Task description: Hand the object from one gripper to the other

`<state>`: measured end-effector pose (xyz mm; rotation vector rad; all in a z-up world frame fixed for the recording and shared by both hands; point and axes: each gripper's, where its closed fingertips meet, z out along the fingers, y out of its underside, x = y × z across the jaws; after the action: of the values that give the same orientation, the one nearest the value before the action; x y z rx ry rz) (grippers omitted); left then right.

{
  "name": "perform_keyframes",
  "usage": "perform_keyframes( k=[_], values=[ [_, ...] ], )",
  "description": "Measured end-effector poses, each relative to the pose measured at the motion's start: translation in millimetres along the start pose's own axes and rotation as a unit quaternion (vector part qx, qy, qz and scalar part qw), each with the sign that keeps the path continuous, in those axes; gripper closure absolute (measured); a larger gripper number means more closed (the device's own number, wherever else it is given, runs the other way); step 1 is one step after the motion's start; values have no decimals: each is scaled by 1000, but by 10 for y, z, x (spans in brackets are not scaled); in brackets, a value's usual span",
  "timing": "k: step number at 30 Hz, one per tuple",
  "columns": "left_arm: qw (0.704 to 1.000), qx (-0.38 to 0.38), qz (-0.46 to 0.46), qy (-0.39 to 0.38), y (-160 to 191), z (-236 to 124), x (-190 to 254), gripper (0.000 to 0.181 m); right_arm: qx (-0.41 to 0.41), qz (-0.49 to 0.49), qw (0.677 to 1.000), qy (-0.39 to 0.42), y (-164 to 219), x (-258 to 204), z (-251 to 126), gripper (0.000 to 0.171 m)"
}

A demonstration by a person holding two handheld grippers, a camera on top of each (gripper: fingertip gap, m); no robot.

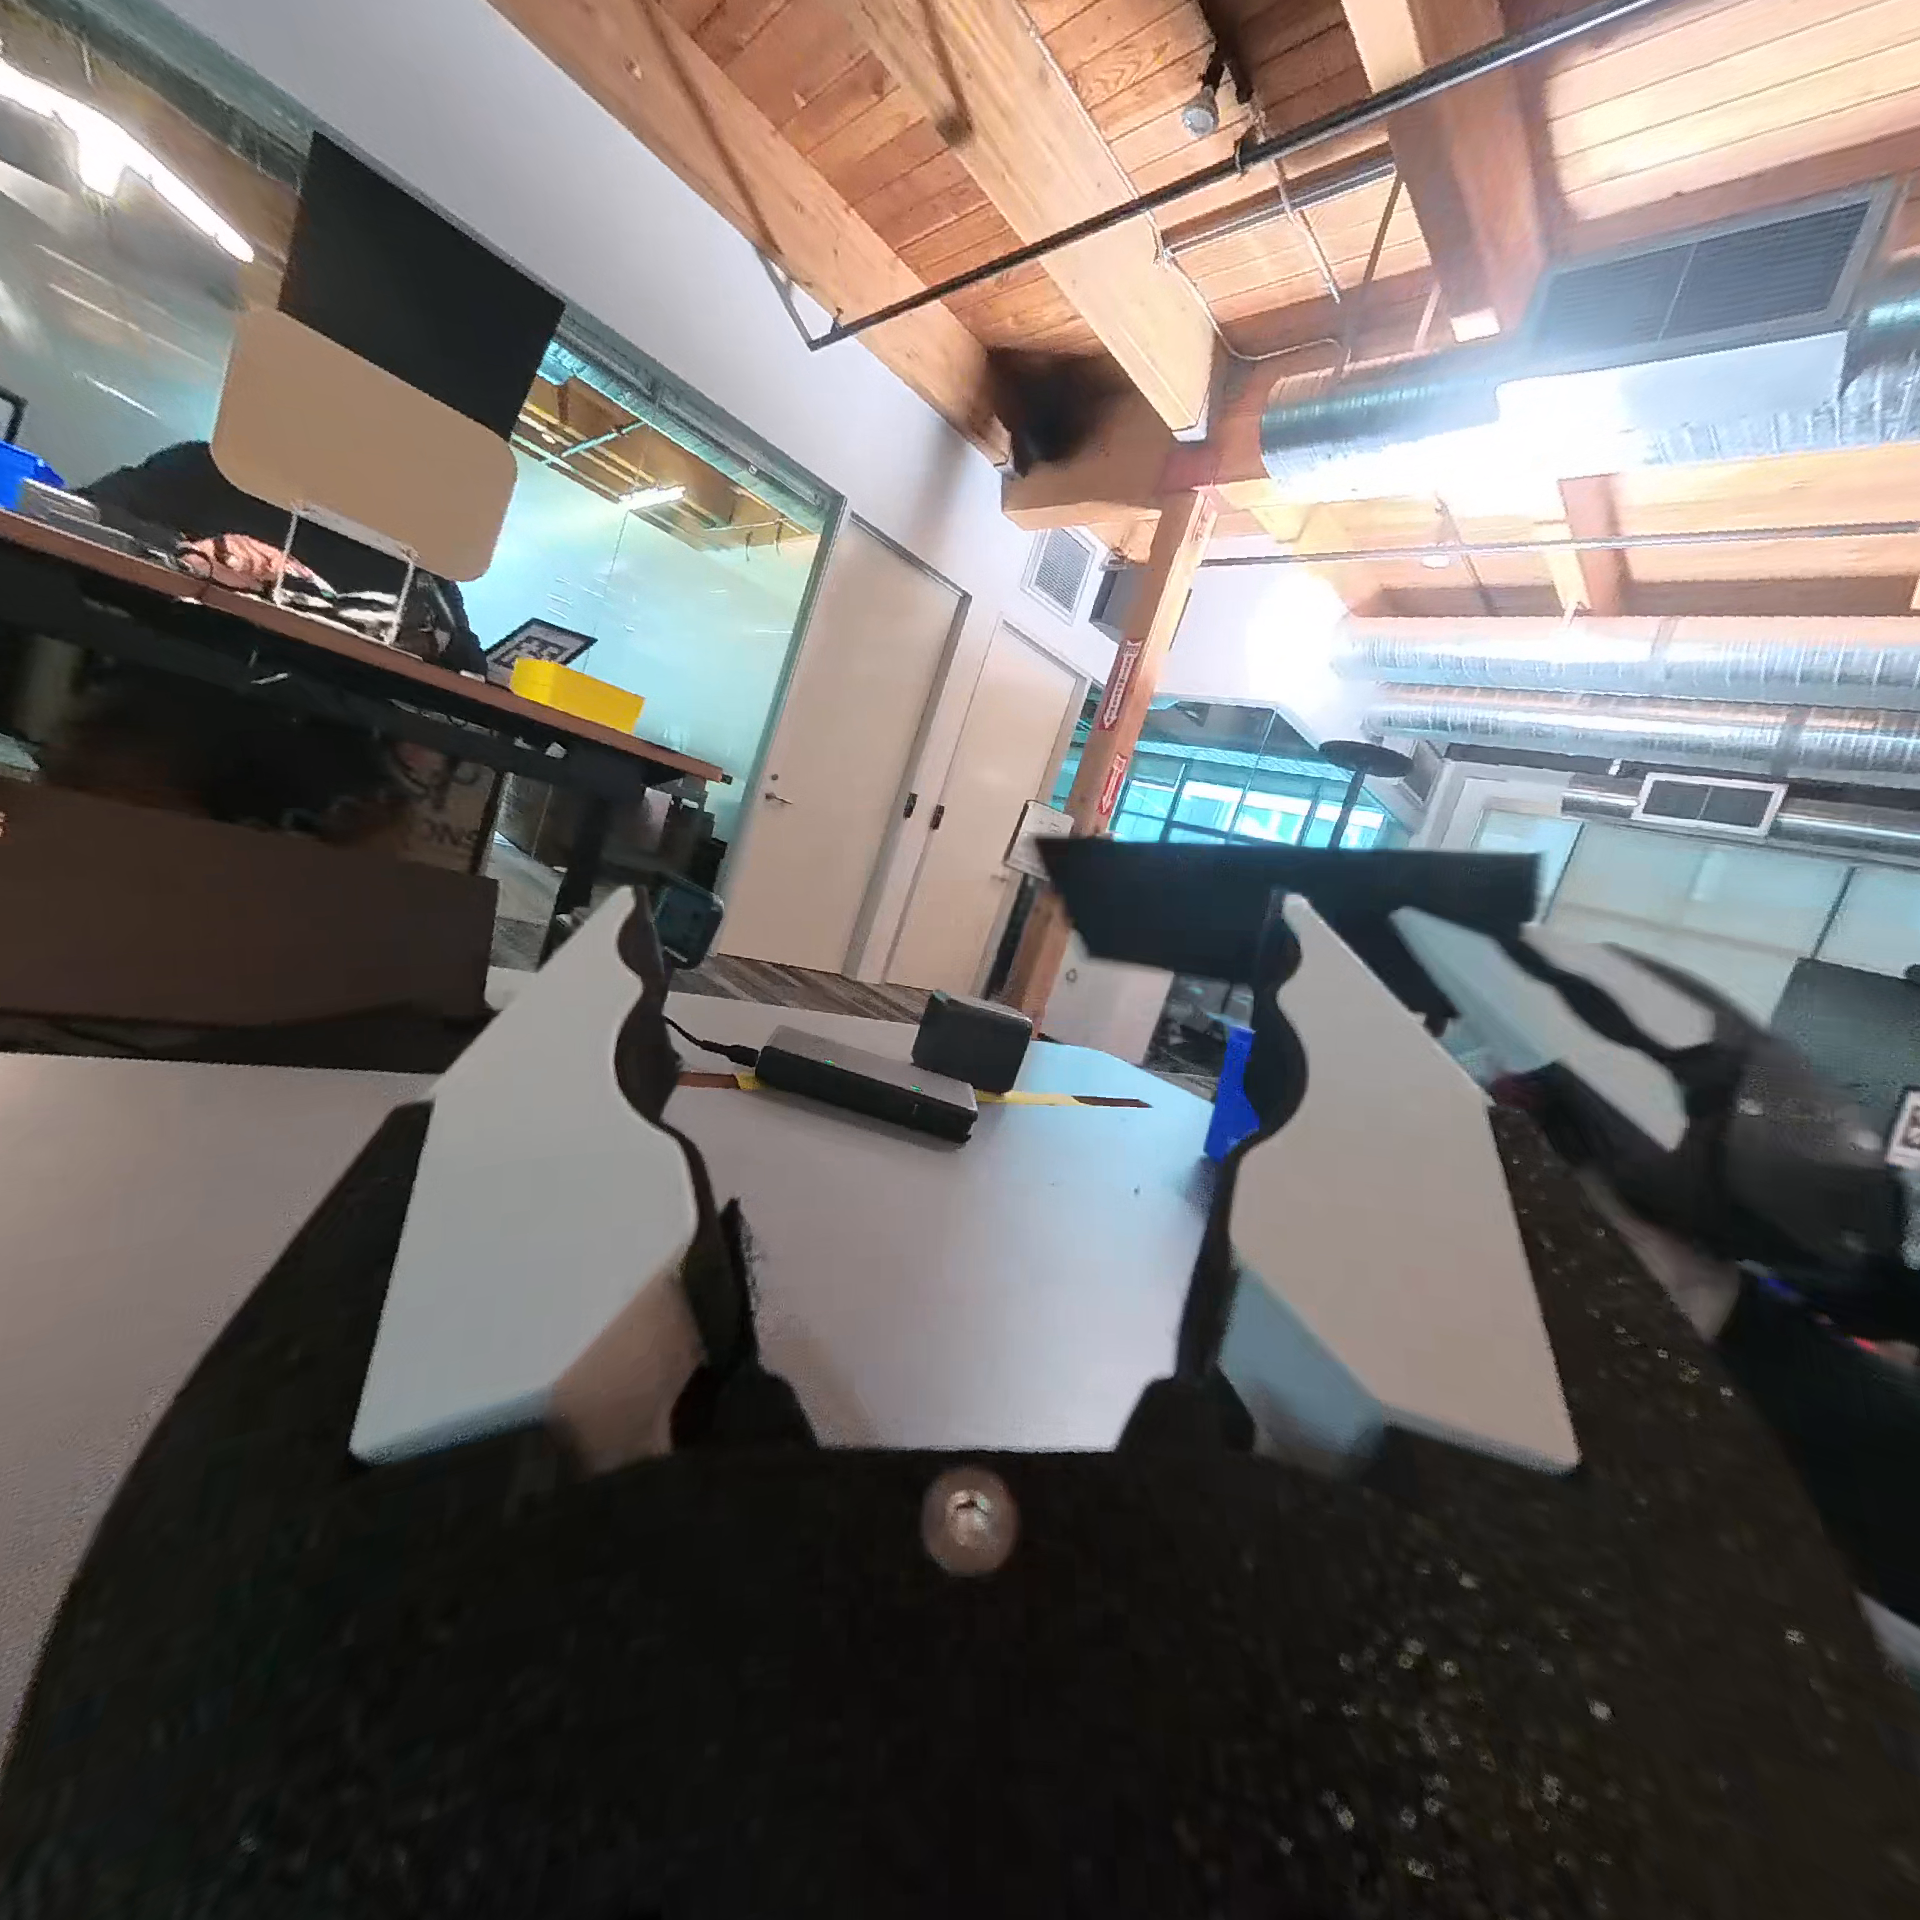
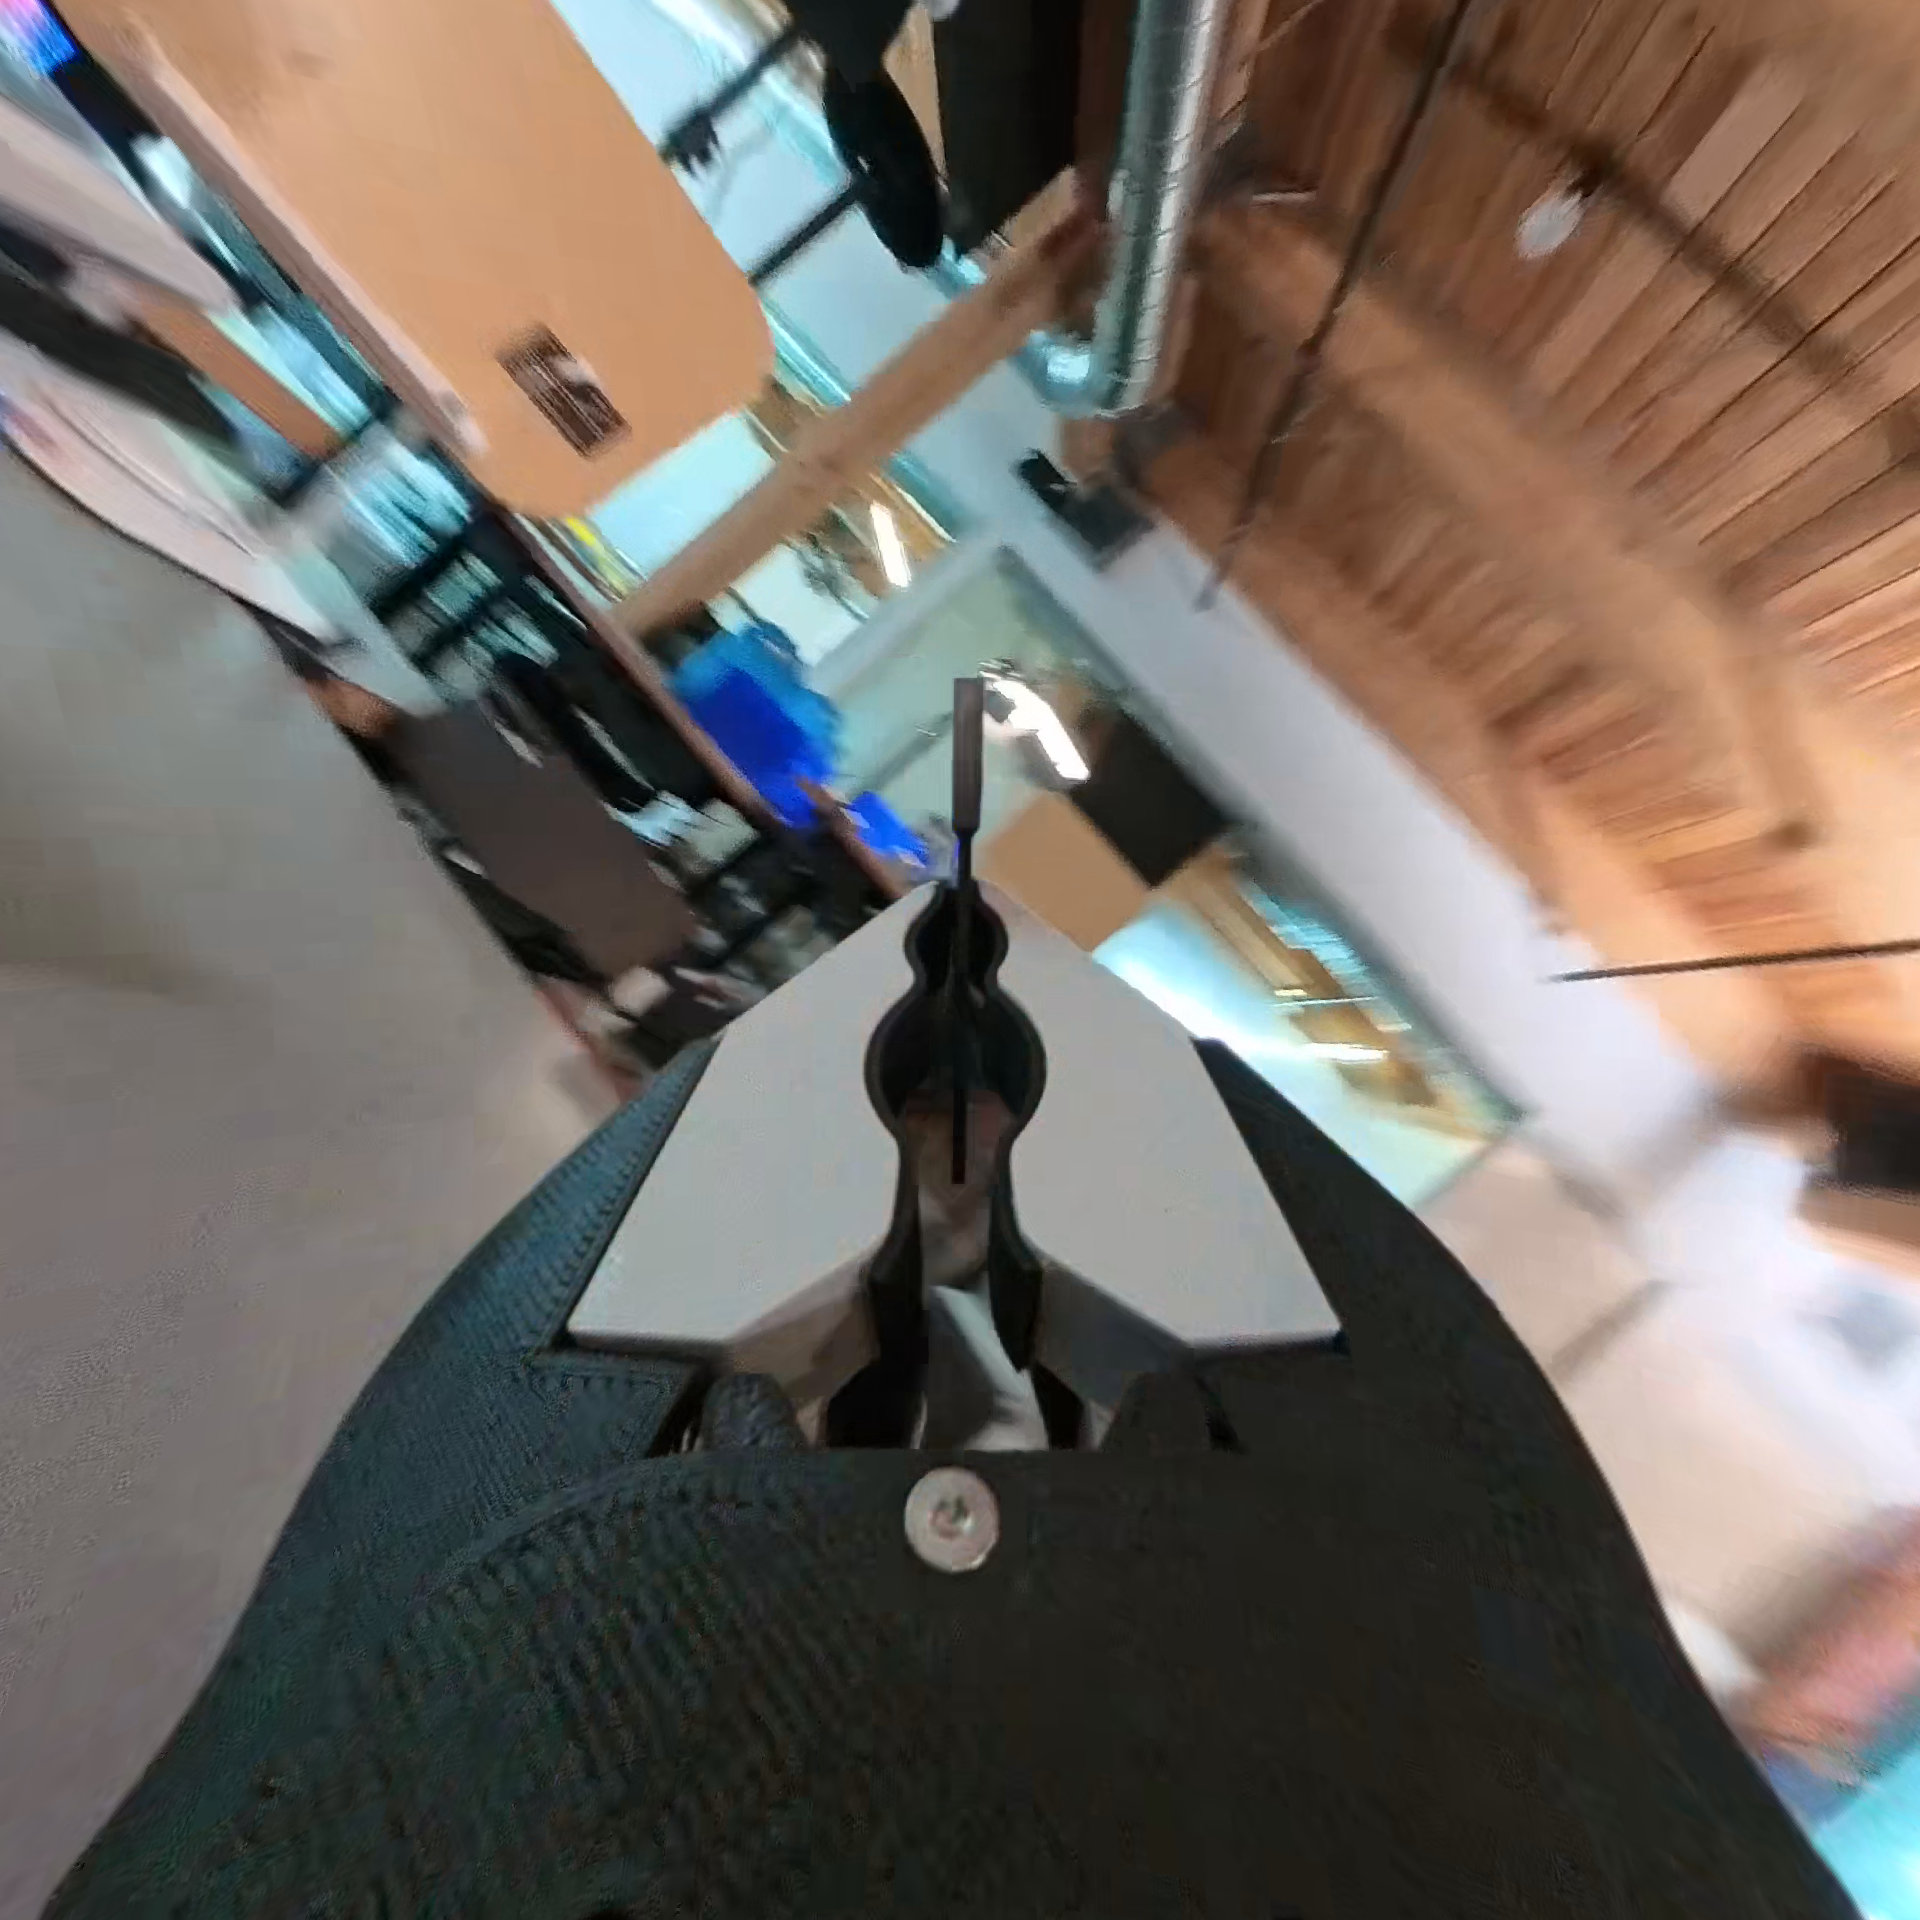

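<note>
Two grippers share the air above a pale grey desk [image 1: 260, 1195], whose near stretch lies bare while its rounded far edge drops off towards a wood-plank floor and two closed doors. The left gripper [image 1: 961, 1049] is released, its white fingers [image 1: 540, 1174] spread wide and angled slightly upward over the desk, with free room between them. Just beyond its right fingertip hangs a thin black flat plate [image 1: 1247, 904], held off the desk and lying roughly level; the right gripper [image 1: 1621, 997] comes in from the right side, blurred, and is clenched on the plate's right end. In the right wrist view that gripper [image 2: 961, 914] is rolled hard to one side, so the room tilts steeply, and its jaws are pressed together on the plate [image 2: 966, 790], seen edge-on as a narrow dark strip sticking out past the fingertips. On the desk ahead of the left gripper lie a black power bank [image 1: 868, 1081] with a cable plugged in, a small black box [image 1: 971, 1029] behind it, and a strip of yellow tape [image 1: 1023, 1098] near the far edge, all below the plate. A second desk [image 1: 343, 644] bearing a yellow bin [image 1: 577, 691] stands well off to the left
</note>
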<state>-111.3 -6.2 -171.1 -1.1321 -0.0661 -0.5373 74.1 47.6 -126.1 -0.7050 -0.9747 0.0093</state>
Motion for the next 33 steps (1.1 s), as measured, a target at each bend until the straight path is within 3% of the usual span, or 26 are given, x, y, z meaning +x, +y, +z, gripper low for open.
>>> perform_keyframes(
  k=[4,8,12,15,17,18,20,24,25,29,33],
  values=[
    [1000,-4,-13,-3,21,11,-28,75,-99,-169,978,71,87,702,-499,171],
    [1000,-13,-21,-2,57,38,-38,79,-284,-206,934,61,739,1338,-1161,171],
    [999,-20,-37,6,86,62,-42,82,-438,-71,895,45,1487,1802,-1728,171],
    [999,-19,-39,3,85,62,-52,82,-456,71,887,39,1818,1930,-1839,168],
    [999,-20,-37,3,87,62,-46,81,-479,140,866,28,1907,1936,-1865,134],
    [999,-20,-36,3,90,64,-45,81,-492,161,855,23,1901,1927,-1869,126],
    [999,-21,-35,2,94,67,-46,81,-518,158,840,5,1837,1892,-1878,124],
    [999,-26,-31,-1,108,77,-48,81,-600,56,798,-14,1571,1866,-1935,121],
    [999,-28,-29,-3,114,81,-49,82,-590,45,806,-18,1437,1820,-1838,121],
    [999,-38,-13,-7,144,101,-33,82,-450,75,888,-53,818,1383,-1106,122],
    [999,-46,8,-14,167,118,-13,84,-222,183,955,-76,224,752,-266,122]
  ],
)
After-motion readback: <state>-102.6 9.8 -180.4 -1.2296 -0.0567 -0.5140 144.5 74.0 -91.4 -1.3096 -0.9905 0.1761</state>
